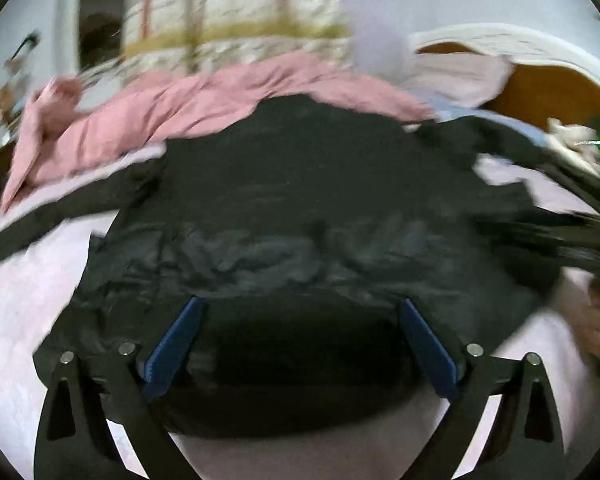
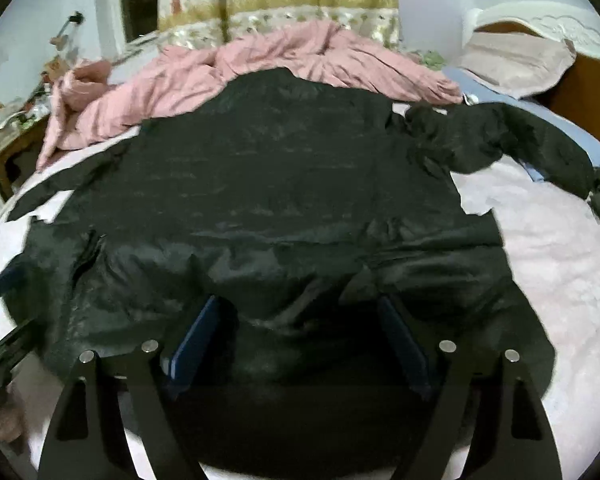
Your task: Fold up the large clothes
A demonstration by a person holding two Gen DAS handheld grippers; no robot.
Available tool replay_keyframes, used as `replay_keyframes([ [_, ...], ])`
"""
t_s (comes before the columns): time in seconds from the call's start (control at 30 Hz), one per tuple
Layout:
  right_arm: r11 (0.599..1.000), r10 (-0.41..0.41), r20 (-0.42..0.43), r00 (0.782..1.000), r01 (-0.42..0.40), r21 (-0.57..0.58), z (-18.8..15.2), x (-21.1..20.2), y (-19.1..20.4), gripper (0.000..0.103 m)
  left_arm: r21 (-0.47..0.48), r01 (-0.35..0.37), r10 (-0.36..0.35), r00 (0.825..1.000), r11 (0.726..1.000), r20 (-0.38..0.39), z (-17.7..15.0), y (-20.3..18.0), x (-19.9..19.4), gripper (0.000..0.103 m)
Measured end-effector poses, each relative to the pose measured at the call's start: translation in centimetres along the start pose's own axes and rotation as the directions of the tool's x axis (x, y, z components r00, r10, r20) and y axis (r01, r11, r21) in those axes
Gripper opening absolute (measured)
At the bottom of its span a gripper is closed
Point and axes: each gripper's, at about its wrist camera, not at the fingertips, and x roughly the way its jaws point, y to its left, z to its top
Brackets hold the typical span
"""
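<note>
Black jacket spread on the bed, both grippers wide

Black, shiny jacket (image 2: 268,200) lay flat across the pale pink bed sheet (image 2: 560,264), filling most of the bed's middle. Reached with its far edge up against a crumpled pink duvet (image 2: 260,68) bunched along the bed's far side. Had one sleeve (image 2: 512,140) flung out toward the far right corner, near a pillow (image 2: 516,60) and the orange headboard (image 1: 548,84).

Left gripper (image 1: 298,312) hovered over the jacket's near hem, blue pads (image 1: 172,344) spread well apart, nothing pinched. Right gripper (image 2: 300,312) likewise over the near hem, pads (image 2: 196,340) splayed wide, no fabric gripped. Couldn't tell for sure whether the fingertips touched the cloth. Left view pretty blurred.
</note>
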Motion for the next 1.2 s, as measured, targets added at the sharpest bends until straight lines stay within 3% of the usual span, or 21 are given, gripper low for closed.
replay_keyframes([
  [0.07,0.996,0.084,-0.077,0.993,-0.087,-0.029,-0.8,-0.8,0.4,0.084,-0.044,-0.018,0.014,0.997,0.999,-0.071,0.2,0.6,1.8,0.087],
  [0.13,0.994,0.055,-0.176,0.983,-0.071,-0.083,-1.5,-0.4,0.9,0.085,-0.07,-0.046,0.037,0.991,0.996,-0.132,0.4,0.8,3.1,0.086],
  [0.2,0.993,0.027,-0.129,0.991,-0.041,-0.106,-1.7,-0.8,1.0,0.085,-0.069,-0.066,0.055,0.988,0.995,-0.146,0.4,0.5,3.6,0.086],
  [0.3,0.994,-0.033,-0.145,0.989,0.018,-0.104,-1.7,0.7,0.8,0.086,-0.05,-0.091,0.082,0.985,0.995,-0.155,0.5,0.2,4.2,0.087],
  [0.4,0.991,-0.112,-0.119,0.987,0.103,-0.083,-1.4,2.5,-0.1,0.091,-0.06,-0.067,0.058,0.988,0.996,-0.146,0.3,0.4,4.0,0.088],
  [0.63,0.991,-0.128,-0.056,0.99,0.129,0.02,-1.0,2.4,-2.0,0.095,-0.111,-0.005,-0.002,0.998,0.994,-0.061,0.5,1.9,1.9,0.088],
  [0.77,0.992,-0.125,0.047,0.991,0.124,0.032,-1.1,-0.7,-2.3,0.095,-0.092,-0.068,0.077,0.993,0.993,0.091,0.6,2.1,-2.2,0.088],
  [0.83,0.994,-0.1,0.079,0.992,0.097,0.048,-1.0,-2.6,-2.2,0.095,-0.107,-0.063,0.077,0.988,0.992,0.131,0.5,2.6,-4.0,0.088],
  [1.0,0.993,-0.067,0.15,0.986,0.052,0.102,-2.7,-6.0,-1.7,0.095,-0.126,-0.085,0.107,0.977,0.988,0.183,0.5,3.3,-7.3,0.09],
  [1.2,0.985,-0.129,0.106,0.986,0.115,0.133,-5.0,-6.4,-1.8,0.095,-0.18,-0.131,0.16,0.975,0.975,0.153,-0.1,4.8,-8.4,0.091],
])
